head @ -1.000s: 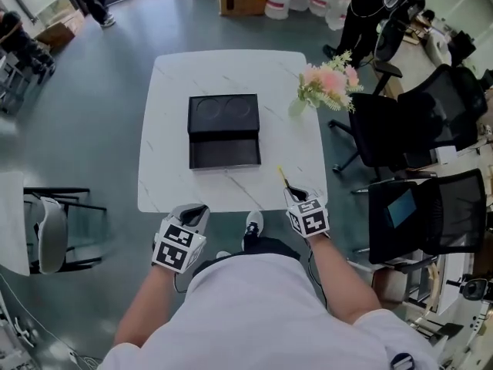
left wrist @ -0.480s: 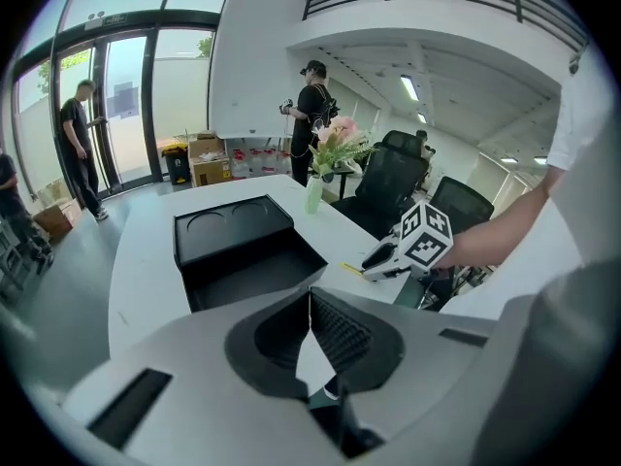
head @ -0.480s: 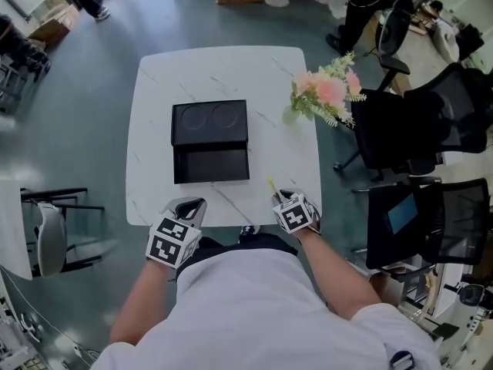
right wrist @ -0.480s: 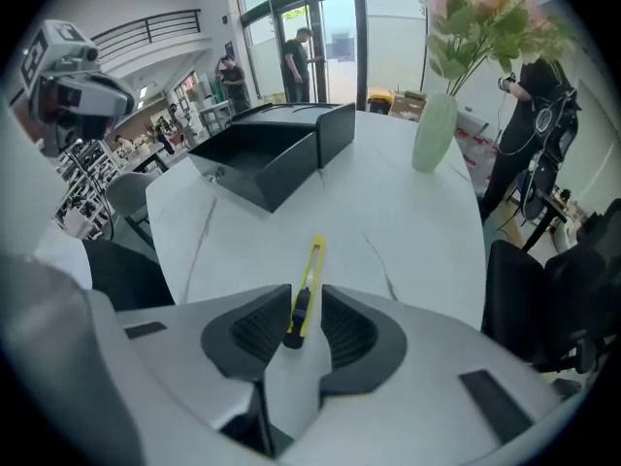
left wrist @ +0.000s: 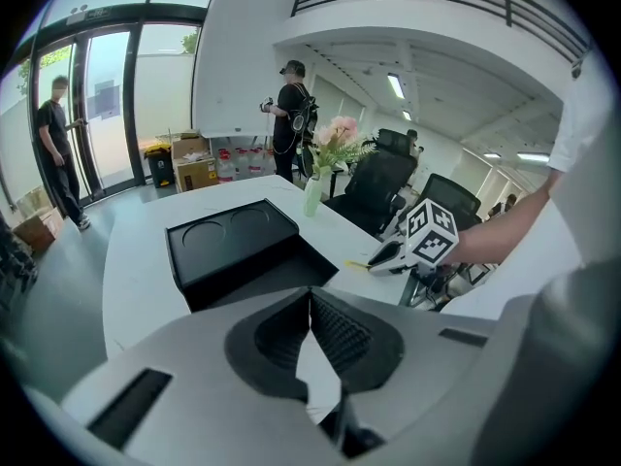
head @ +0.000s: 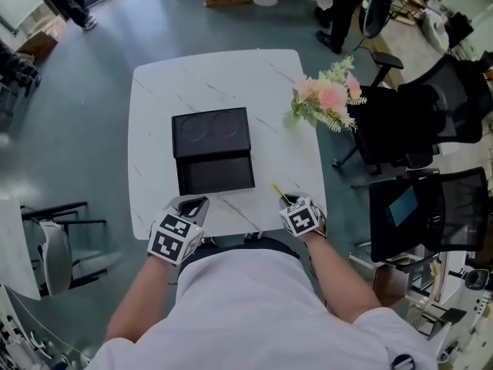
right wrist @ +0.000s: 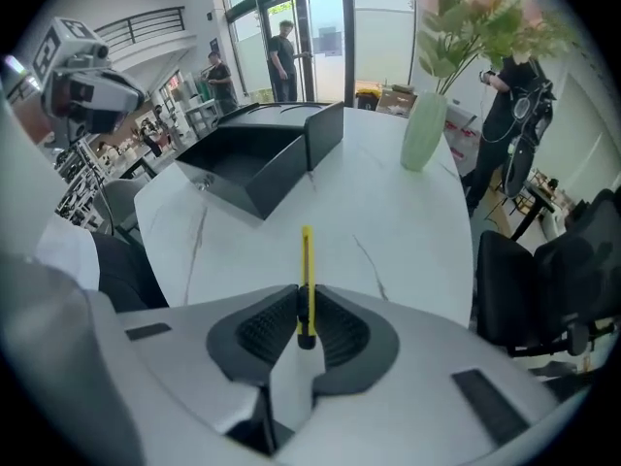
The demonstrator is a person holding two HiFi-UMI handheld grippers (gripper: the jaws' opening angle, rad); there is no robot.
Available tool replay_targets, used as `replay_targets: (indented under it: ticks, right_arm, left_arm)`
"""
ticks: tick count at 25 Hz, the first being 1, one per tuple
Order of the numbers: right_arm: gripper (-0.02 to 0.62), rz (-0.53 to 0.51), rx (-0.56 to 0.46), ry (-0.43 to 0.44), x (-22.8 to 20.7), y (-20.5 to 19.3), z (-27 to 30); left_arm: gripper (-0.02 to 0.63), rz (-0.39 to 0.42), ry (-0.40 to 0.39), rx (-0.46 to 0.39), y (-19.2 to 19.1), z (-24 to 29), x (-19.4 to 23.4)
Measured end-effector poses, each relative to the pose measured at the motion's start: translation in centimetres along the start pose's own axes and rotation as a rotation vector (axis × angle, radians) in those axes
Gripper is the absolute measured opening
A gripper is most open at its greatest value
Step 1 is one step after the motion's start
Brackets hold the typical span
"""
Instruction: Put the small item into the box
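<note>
An open black box (head: 216,174) lies mid-table with its lid (head: 210,132) folded back; the left gripper view shows the box (left wrist: 243,250) too. My right gripper (head: 286,200) is at the table's near right edge. A thin yellow utility knife (head: 278,192) sticks forward from it. In the right gripper view the knife (right wrist: 307,270) stands between the pads (right wrist: 335,330), which touch it as the jaws are closing. The box (right wrist: 257,158) lies ahead to the left. My left gripper (head: 194,204) is shut and empty at the near edge, just in front of the box.
A vase of pink flowers (head: 327,99) stands at the white table's (head: 154,129) right edge. Black office chairs (head: 408,122) crowd the right side. People stand at the far end of the room. A chair (head: 54,245) sits to the left.
The view has shifted slightly. Both grippers stay at the near edge, and the yellow knife still points forward from the right gripper.
</note>
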State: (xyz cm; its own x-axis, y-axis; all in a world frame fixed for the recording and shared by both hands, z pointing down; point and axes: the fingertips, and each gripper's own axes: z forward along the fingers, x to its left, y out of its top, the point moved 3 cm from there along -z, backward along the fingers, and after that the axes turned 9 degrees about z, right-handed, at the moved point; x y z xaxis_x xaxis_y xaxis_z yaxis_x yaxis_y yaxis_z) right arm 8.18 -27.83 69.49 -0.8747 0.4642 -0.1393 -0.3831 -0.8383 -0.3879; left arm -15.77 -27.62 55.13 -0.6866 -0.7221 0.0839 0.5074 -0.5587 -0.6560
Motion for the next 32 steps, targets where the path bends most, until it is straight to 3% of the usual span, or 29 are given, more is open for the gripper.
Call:
replay_targets:
  ticks: [6, 10, 16, 24, 28, 32]
  right_arm:
    - [0.064, -0.004, -0.126, -0.074, -0.1, 4.0, -3.0]
    - [0.064, -0.151, -0.235, -0.043, 3.3, 8.8, -5.1]
    - [0.064, -0.499, -0.163, -0.021, 9.4, 12.2, -2.3]
    - [0.065, -0.880, 0.017, -0.027, 13.1, 14.1, 4.3]
    - [0.064, -1.005, 0.079, -0.023, 14.1, 15.0, 7.0]
    - [0.065, -1.057, 0.118, -0.003, 14.9, 15.3, 8.9]
  left_arm:
    - [0.017, 0.026, -0.016, -0.007, -0.5, -0.5, 2.9]
    - [0.017, 0.004, -0.004, -0.016, -1.4, -1.2, 5.0]
    - [0.017, -0.031, 0.026, -0.050, -2.4, -2.7, 6.6]
    - [0.017, -0.091, 0.066, -0.076, -5.0, -5.2, 6.7]
    - [0.017, -0.136, 0.103, -0.082, -6.3, -6.4, 6.8]
    - [0.016, -0.175, 0.135, -0.087, -7.1, -7.2, 6.7]
